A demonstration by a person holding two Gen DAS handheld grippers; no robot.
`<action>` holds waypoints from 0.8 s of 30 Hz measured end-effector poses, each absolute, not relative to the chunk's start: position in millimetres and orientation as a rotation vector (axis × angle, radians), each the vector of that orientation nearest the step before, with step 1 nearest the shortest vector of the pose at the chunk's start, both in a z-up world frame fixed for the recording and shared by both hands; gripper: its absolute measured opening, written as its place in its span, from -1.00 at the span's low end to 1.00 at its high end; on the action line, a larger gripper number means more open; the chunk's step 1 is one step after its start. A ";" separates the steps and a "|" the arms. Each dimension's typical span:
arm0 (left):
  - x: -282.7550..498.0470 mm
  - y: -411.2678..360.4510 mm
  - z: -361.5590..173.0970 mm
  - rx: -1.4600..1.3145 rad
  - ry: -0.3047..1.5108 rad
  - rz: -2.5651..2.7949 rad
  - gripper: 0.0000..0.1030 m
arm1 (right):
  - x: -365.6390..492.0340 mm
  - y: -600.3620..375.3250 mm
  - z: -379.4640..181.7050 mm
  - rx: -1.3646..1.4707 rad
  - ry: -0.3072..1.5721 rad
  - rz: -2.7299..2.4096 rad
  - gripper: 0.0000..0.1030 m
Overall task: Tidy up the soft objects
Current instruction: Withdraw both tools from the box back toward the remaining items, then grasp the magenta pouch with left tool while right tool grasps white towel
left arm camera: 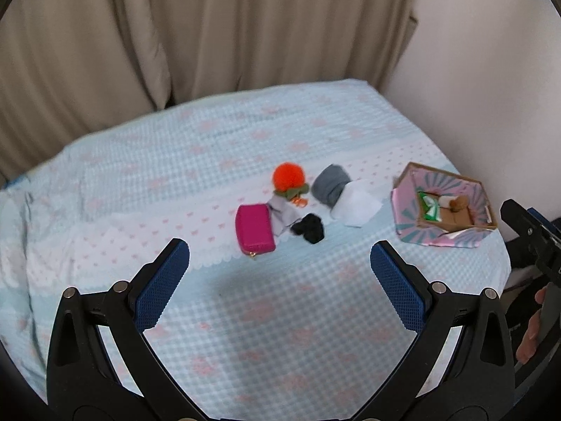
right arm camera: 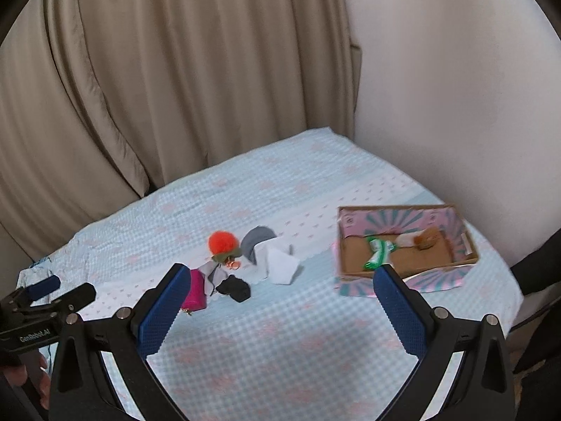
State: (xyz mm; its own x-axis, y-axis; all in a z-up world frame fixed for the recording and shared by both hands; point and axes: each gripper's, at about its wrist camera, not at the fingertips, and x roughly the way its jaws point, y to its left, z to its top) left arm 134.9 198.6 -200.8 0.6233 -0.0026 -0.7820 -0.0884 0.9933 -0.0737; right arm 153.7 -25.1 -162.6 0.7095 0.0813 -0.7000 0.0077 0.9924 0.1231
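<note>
**A:** Both your grippers are spread wide, nothing between the pads. Left gripper [left arm camera: 279,251] and right gripper [right arm camera: 282,275] sit at the bottom of their frames, above the bed [left arm camera: 315,333], well apart from the pile.

**B:** What's in the pile?

**A:** Mid-frame cluster, six pieces: one orange pom-pom [left arm camera: 288,175], one magenta pouch [left arm camera: 255,229], one black scrunchie [left arm camera: 309,228], one grey roll [left arm camera: 329,184] touching one white cloth [left arm camera: 356,207], and one pale grey cloth [left arm camera: 282,214] under the pom-pom's lower edge. Nothing stands between your left fingers and the pile.

**B:** Box?

**A:** One cardboard box [right arm camera: 455,226] at right, patterned lining, already holding a green-white packet [right arm camera: 378,251] and a brown plush [right arm camera: 426,236].

**B:** Differences between views?

**A:** In the right view your blue finger [right arm camera: 163,312] covers half the pouch; the left view shows it whole. Right view also looks deeper into the box. Each view catches the other gripper at its edge, with a hand [left arm camera: 531,329] on it. Beige curtain [right arm camera: 157,87] behind, wall [right arm camera: 455,87] upper right.
</note>
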 end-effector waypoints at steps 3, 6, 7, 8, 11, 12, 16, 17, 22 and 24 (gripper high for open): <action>154.2 210.7 -233.0 -0.129 0.927 0.055 1.00 | 171.9 -11.6 -189.0 0.106 0.807 0.040 1.00; 177.2 217.2 -269.8 -0.141 0.961 0.059 1.00 | 193.5 -1.3 -221.7 0.116 0.833 0.037 1.00; 184.8 218.8 -282.3 -0.143 0.970 0.059 1.00 | 199.7 0.4 -230.6 0.122 0.839 0.034 1.00; 192.3 219.7 -295.1 -0.141 0.976 0.059 1.00 | 206.1 1.8 -240.3 0.129 0.844 0.031 1.00; 214.0 223.4 -333.2 -0.133 1.002 0.065 1.00 | 227.9 6.9 -274.7 0.140 0.855 0.024 1.00; 221.2 225.8 -348.4 -0.136 1.015 0.067 1.00 | 237.6 9.4 -290.4 0.140 0.863 0.021 1.00; 243.2 232.6 -395.6 -0.139 1.051 0.065 0.98 | 266.1 14.4 -339.1 0.146 0.890 0.019 1.00; 248.8 233.7 -407.2 -0.132 1.060 0.067 0.97 | 272.0 15.7 -349.1 0.146 0.893 0.018 1.00; 269.2 240.0 -450.0 -0.142 1.089 0.067 0.92 | 301.3 22.0 -397.3 0.125 0.907 0.021 1.00; 275.9 238.7 -464.3 -0.138 1.104 0.061 0.90 | 311.2 22.1 -413.1 0.123 0.911 0.028 1.00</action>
State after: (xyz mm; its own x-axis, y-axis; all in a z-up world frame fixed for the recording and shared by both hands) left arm 275.9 238.7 -464.3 0.4493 -0.0193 -0.8931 -0.1177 0.9898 -0.0806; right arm 311.2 22.1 -413.1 0.6132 0.0765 -0.7862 0.0281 0.9926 0.1184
